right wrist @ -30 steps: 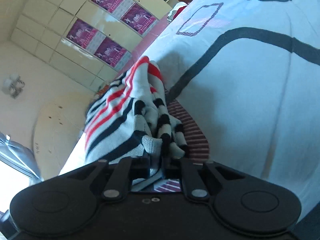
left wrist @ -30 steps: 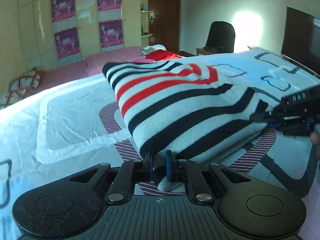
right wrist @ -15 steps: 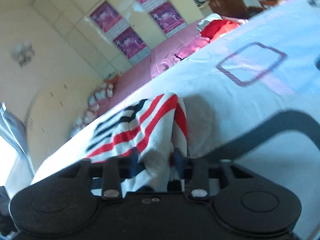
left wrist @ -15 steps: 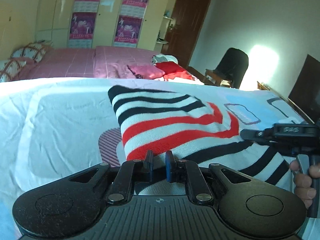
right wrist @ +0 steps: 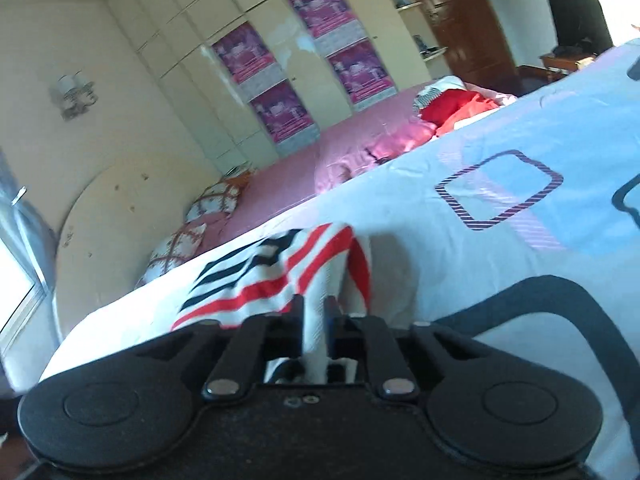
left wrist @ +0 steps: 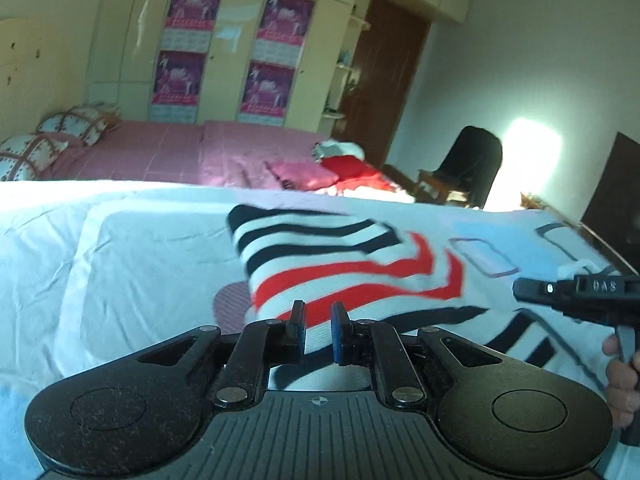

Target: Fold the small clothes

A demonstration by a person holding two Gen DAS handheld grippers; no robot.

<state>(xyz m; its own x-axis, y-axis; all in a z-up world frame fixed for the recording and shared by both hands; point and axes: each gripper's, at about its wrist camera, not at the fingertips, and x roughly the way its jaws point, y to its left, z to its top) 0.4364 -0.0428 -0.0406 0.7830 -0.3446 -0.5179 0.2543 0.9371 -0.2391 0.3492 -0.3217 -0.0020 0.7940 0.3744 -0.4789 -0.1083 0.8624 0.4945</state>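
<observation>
A white sweater with black and red stripes lies on the pale patterned bedspread. My left gripper is shut on the sweater's near edge, with fabric between its fingers. My right gripper is shut on the sweater's other near edge, with white knit pinched between its fingers. The right gripper also shows at the right of the left wrist view, held in a hand, at the sweater's right side. The sweater is lifted at the near end and drapes toward the far end.
A pink bed with patterned pillows lies beyond. Red and pink clothes are piled there. A black chair, a brown door and a dark screen stand at the right.
Both grippers have risen and moved forward with the sweater's near edge, carrying it over toward the far end. The sweater now lies lower and farther in both views.
</observation>
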